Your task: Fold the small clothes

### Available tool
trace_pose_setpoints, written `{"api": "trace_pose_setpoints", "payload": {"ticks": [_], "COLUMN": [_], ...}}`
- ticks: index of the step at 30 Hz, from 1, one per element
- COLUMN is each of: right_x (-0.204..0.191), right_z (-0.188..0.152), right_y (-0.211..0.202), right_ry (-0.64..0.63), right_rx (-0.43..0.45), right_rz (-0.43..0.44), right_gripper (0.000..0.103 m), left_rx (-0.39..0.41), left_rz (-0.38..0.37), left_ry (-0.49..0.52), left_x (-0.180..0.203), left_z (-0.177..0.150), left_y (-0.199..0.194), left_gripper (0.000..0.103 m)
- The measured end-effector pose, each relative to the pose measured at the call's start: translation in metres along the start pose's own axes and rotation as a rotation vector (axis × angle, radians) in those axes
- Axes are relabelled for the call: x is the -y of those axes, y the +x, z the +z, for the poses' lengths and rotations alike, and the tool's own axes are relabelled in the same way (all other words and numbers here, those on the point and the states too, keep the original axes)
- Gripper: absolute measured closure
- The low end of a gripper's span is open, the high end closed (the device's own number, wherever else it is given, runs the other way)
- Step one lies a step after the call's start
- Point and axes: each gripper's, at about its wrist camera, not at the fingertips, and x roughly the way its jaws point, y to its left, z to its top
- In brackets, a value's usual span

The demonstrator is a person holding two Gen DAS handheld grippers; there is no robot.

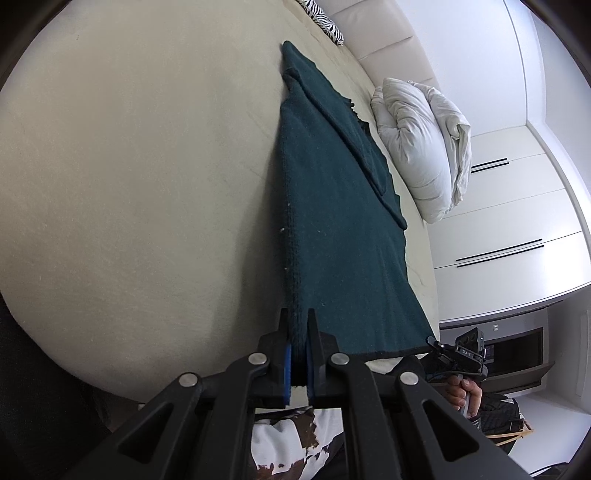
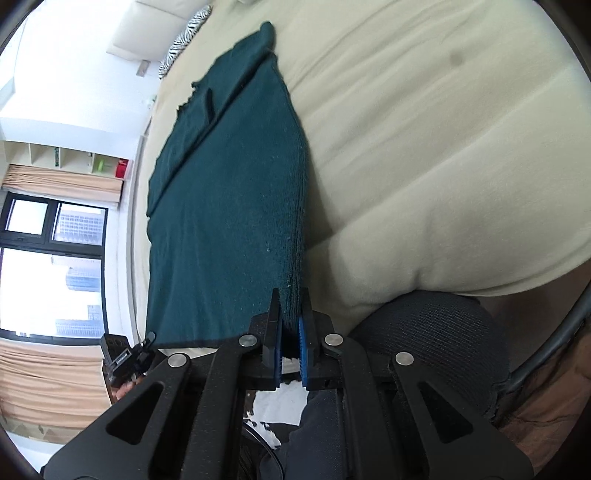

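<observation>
Now I have both tongs clamped on the dark green garment [image 1: 332, 229]: left tongs [image 1: 298, 332] and right tongs [image 2: 291, 314] pinch its near corners, the rest stretching across the bed [image 1: 129, 166].

Dark teal garment [image 1: 332, 229] at centre frame, cream bed cover [image 1: 129, 177] at left, zebra-striped pillow [image 1: 325, 18] at top, white duvet [image 1: 424, 147] upper right, blue pads [image 1: 287, 369] on black left gripper [image 1: 297, 328]
</observation>
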Motion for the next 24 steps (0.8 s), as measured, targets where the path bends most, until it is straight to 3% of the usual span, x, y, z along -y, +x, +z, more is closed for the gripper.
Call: {"api": "trace_pose_setpoints", "payload": {"ticks": [17, 24], "right_x": [-0.024, -0.034], "right_z": [-0.004, -0.003], "right_y": [-0.018, -0.021], "right_ry": [-0.043, -0.052], "right_rx": [0.070, 0.092], "right_rz": [0.062, 0.095], "right_gripper": [0.097, 0.097], "left_rx": [0.043, 0.053], "left_rz": [-0.063, -0.123], "left_ry": [0.011, -0.004], "left_x": [0.012, 0.015], "left_z": [0.003, 0.006], "left_y": [-0.016, -0.022], "left_gripper": [0.097, 0.097]}}
